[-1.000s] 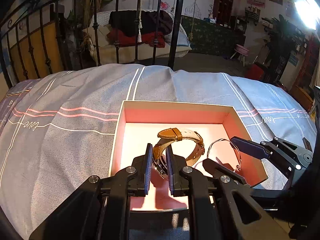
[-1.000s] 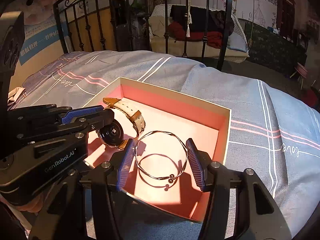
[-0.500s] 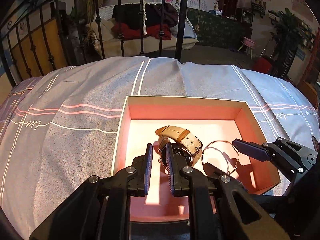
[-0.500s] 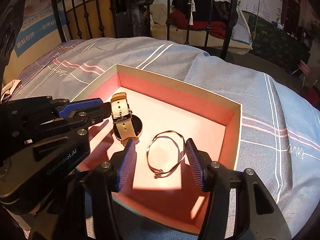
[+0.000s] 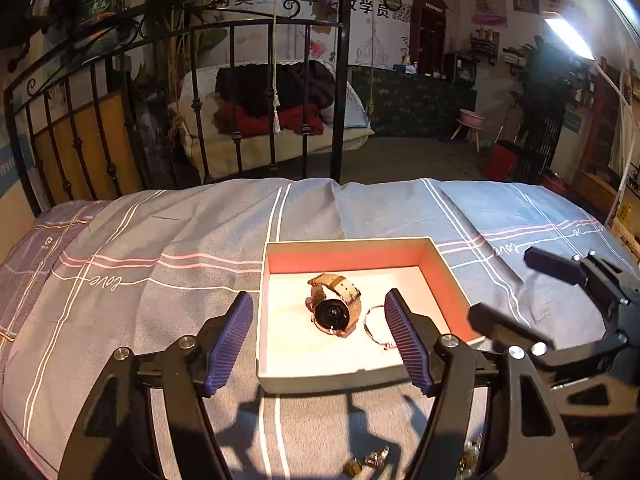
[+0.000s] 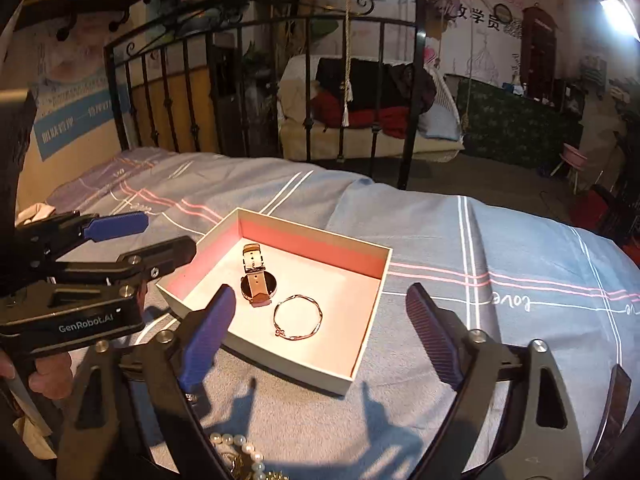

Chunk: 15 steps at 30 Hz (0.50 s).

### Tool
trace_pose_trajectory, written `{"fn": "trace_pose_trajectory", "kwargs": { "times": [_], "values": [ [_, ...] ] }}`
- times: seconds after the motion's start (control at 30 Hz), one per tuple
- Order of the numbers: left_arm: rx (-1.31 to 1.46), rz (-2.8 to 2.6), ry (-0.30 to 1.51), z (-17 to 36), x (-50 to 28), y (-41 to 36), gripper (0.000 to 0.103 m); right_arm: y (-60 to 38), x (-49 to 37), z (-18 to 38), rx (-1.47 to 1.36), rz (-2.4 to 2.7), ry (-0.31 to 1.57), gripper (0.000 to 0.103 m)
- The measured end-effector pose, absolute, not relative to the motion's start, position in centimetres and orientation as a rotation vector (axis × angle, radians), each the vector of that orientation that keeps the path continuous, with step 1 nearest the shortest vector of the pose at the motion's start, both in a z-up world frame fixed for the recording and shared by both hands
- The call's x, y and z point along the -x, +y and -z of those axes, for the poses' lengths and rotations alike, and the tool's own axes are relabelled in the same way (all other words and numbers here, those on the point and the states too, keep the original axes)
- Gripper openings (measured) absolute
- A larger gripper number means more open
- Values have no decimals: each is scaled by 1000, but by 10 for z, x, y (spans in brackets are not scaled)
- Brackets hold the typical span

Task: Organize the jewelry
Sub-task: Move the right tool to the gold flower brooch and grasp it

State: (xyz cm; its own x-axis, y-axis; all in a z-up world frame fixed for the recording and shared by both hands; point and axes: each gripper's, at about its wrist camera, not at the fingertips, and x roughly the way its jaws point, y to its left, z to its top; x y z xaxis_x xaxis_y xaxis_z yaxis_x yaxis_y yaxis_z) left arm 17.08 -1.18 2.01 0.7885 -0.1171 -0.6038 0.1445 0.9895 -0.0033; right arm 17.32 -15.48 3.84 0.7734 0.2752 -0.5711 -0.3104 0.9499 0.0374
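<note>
**Both grippers open, watch and bangle lying in box**

Left gripper (image 5: 318,340) is hovering above the near edge of the box (image 5: 340,378), fingers spread wide, holding nothing. Right gripper (image 6: 316,338) is also hanging wide open and empty, near side of the box (image 6: 280,358). In the left view the right gripper (image 5: 500,288) is showing at the box's right side, jaws apart; in the right view the left gripper (image 6: 154,236) is sitting off the box's left corner.

Watch (image 5: 334,312) is resting inside the box on the pale floor, dark round face up, tan strap folded behind it. Thin bangle (image 6: 297,317) is lying flat just beside the watch (image 6: 256,280), on its right.

Box is sitting on a grey-blue striped bedspread (image 5: 160,280). Pearl beads (image 6: 236,446) and small gold pieces (image 5: 366,462) are lying on the bedspread close under the grippers, outside the box. Black iron bed frame (image 5: 340,80) is standing behind.
</note>
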Motion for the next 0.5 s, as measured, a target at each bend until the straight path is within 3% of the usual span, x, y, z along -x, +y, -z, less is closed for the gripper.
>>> {"fn": "trace_pose_trajectory", "kwargs": {
  "times": [0.23, 0.3, 0.4, 0.5],
  "values": [
    [-43, 200, 748, 24, -107, -22, 69, -189, -112, -6, 2, -272, 678, 92],
    [-43, 205, 774, 36, -96, -25, 68, -190, -103, 10, 11, -282, 724, 75],
    [-36, 222, 800, 47, -84, -31, 67, -189, -97, 32, 35, -280, 791, 61],
    [-62, 224, 811, 54, -81, -37, 60, -189, -95, 45, 34, -291, 835, 55]
  ]
}}
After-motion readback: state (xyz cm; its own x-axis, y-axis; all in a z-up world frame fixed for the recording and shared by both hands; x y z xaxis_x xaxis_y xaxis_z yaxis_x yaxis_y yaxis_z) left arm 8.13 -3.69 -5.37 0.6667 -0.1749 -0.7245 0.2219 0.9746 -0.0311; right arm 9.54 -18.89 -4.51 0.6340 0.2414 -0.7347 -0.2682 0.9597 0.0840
